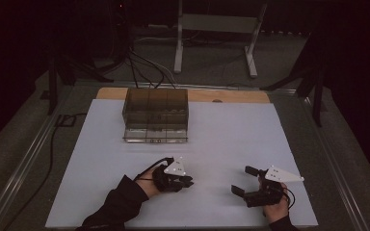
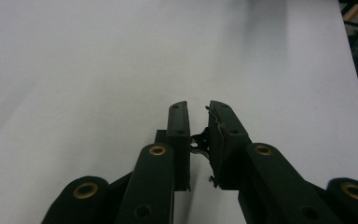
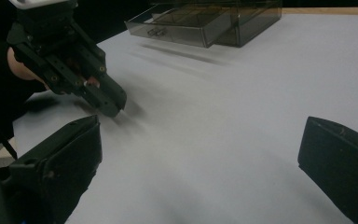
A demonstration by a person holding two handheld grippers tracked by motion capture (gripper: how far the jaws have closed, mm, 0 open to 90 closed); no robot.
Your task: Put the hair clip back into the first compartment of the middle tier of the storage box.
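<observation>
My left gripper [image 1: 189, 182] rests low over the white table sheet [image 1: 221, 139] at front centre, pointing right. In the left gripper view its jaws [image 2: 198, 108] stand almost together, with a small dark piece [image 2: 198, 142] pinched deep between the pads; what it is cannot be made out. My right gripper [image 1: 241, 179] lies at front right, pointing left toward the other, jaws wide open with nothing between them [image 3: 200, 154]. The right gripper view also catches the left gripper [image 3: 113, 103] and the hand holding it.
A smoky transparent drawer box [image 1: 155, 113] stands at the back centre of the sheet, its bottom drawer [image 3: 182, 29] pulled out a little. Beyond the table are a wooden edge [image 1: 231, 95], cables and a metal stand [image 1: 217, 38]. Dark floor surrounds the table.
</observation>
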